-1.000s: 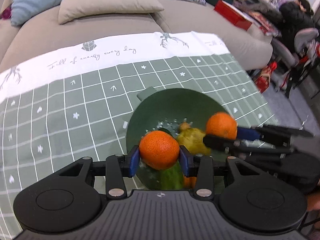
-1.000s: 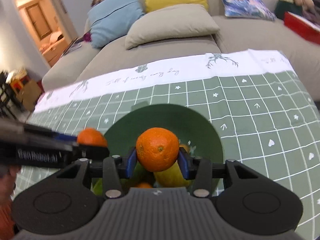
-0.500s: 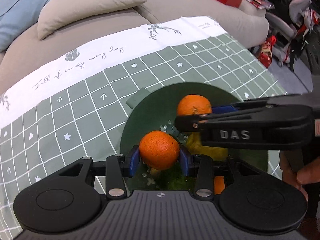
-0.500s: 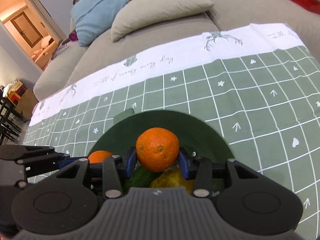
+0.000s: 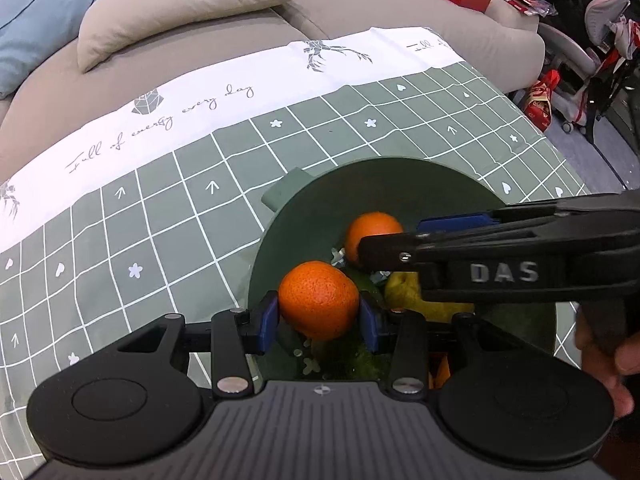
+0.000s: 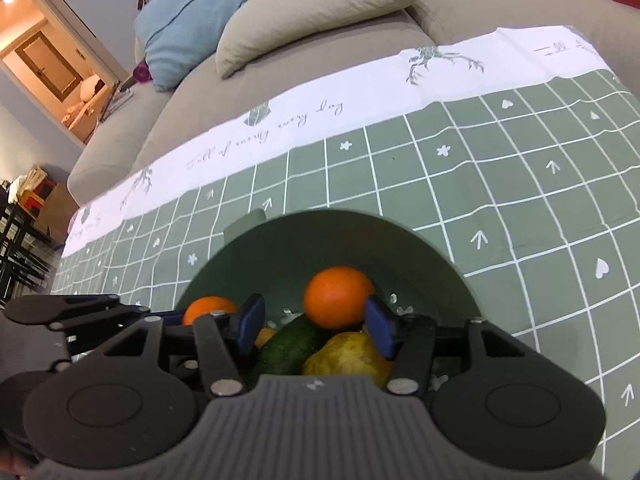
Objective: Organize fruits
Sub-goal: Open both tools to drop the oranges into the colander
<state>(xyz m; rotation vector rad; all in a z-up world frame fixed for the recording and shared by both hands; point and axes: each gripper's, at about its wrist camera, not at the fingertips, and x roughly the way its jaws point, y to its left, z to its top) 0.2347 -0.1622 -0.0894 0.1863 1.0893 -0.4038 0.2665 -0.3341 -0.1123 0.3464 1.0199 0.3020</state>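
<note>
A dark green bowl [image 5: 400,184] sits on the checked tablecloth; it also shows in the right wrist view [image 6: 340,236]. My left gripper [image 5: 319,316] is shut on an orange [image 5: 319,300] over the bowl's near-left rim. My right gripper [image 6: 314,324] is open inside the bowl, its pads standing apart from a second orange [image 6: 338,296] that rests on a green cucumber [image 6: 292,346] and a yellow pear [image 6: 348,356]. That orange [image 5: 370,230] also shows in the left wrist view beside the right gripper's fingers [image 5: 460,240].
A green-and-white checked tablecloth [image 5: 160,208] covers the table. A beige sofa with cushions [image 5: 176,4] lies behind the far edge. Chairs and clutter [image 5: 580,52] stand at the right. A small pale green handle [image 5: 286,190] sticks out from the bowl's far-left side.
My right gripper has lowered into the bowl and opened, letting its orange go onto the other fruit. My left gripper still holds its orange and moved slightly over the bowl.
</note>
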